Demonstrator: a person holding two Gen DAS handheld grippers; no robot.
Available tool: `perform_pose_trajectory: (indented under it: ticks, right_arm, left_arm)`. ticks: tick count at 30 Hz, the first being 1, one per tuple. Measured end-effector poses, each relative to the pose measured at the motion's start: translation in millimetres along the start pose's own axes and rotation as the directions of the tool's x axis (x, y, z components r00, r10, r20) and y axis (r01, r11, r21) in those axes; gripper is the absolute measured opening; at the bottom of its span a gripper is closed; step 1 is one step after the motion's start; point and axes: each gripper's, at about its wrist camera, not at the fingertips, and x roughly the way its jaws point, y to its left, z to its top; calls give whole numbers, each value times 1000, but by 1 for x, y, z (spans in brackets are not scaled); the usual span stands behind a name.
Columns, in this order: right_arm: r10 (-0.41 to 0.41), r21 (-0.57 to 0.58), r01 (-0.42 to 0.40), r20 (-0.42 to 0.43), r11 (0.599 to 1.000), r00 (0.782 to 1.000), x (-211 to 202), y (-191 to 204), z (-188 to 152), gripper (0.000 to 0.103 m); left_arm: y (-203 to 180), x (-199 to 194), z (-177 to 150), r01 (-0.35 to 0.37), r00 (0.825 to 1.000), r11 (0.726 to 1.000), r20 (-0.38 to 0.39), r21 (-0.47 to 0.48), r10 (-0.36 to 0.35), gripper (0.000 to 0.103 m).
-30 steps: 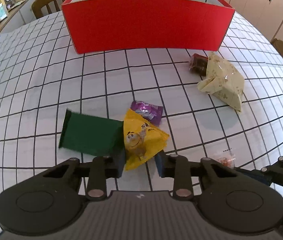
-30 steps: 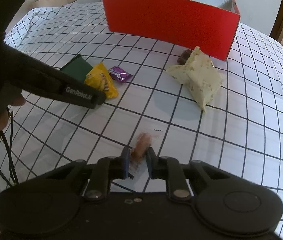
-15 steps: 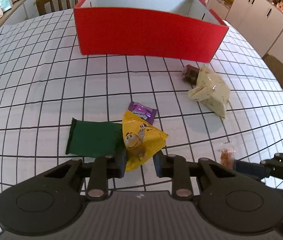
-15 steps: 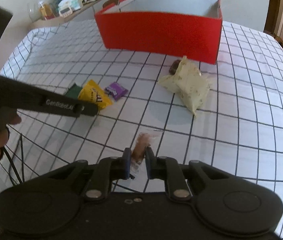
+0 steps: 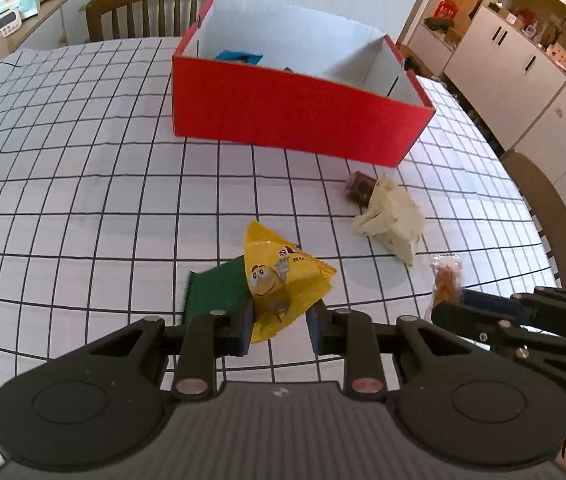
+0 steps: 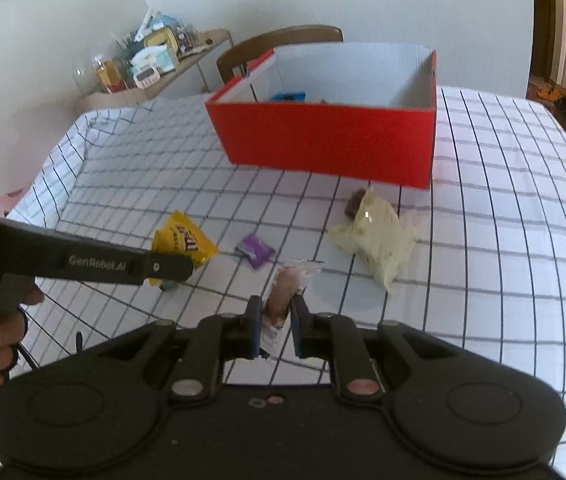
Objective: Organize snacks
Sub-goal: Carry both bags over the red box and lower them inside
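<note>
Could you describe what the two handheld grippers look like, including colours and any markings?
Both are matte black plastic. Each has a ribbed central body, two round discs at the sides, and linkage arms with silver pivot pins. The left gripper and right gripper have dark blue pads on their fingers. Seen side-on, the left one bears grey "GenRobot.AI" lettering. A black cable hangs beneath it.

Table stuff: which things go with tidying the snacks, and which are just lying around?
For the job:
- yellow candy bag
- dark green packet
- clear-wrapped brown snack
- small purple wrapper
- pale cream pouch
- dark brown packet
- red cardboard box

Just lying about:
- white kitchen timer
- wooden chair
</note>
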Motion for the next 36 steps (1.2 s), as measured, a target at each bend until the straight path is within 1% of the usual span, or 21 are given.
perform_pose_trajectory:
  ticks: [4,10,14,19,22,26,27,28,29,30,31,36]
  right_arm:
    - [3,-11,-2,23,1000,1000,-4,1,10,13]
    - [11,-13,-10,68,1000,998,-13,-4,30,13]
    - [14,-8,-14,84,1000,996,-15,-7,37,13]
    - [21,3,-21,55,1000,998,-7,-12,33,13]
    - [19,14,-20,30,1000,999,-2,-16,26,13]
    - [16,31,-16,2,999,1000,3,-21,16,13]
    - [15,34,-15,-3,999,1000,3,-22,14,13]
    - [14,38,-14,-6,999,1000,3,-24,12,13]
    - [12,42,-12,-10,999,1000,3,-26,10,13]
    - [12,48,-12,-14,999,1000,4,-27,8,13]
    - [12,54,-11,-17,998,1000,4,-29,6,13]
    - [0,70,2,-33,998,999,6,-36,0,13]
  left_arm:
    - [-5,-10,8,6,1000,1000,26,7,-7,26]
    - [-8,-28,26,42,997,999,67,8,-42,26]
    - [-10,-33,35,36,995,999,93,13,-38,26]
    - [-14,-20,32,21,998,999,52,47,-24,26]
    - [-17,0,26,29,999,997,-15,66,-28,26]
    - [-23,28,17,16,997,996,-75,93,-10,28]
    - [-24,35,15,17,996,995,-91,100,-8,33]
    - [-25,41,14,11,995,994,-104,105,0,46]
    - [-26,47,12,-3,994,995,-108,104,14,55]
    - [-27,53,11,-16,994,995,-107,100,27,67]
    - [-28,58,11,-22,994,994,-105,104,33,70]
    - [-36,85,10,-60,990,987,-120,148,78,70]
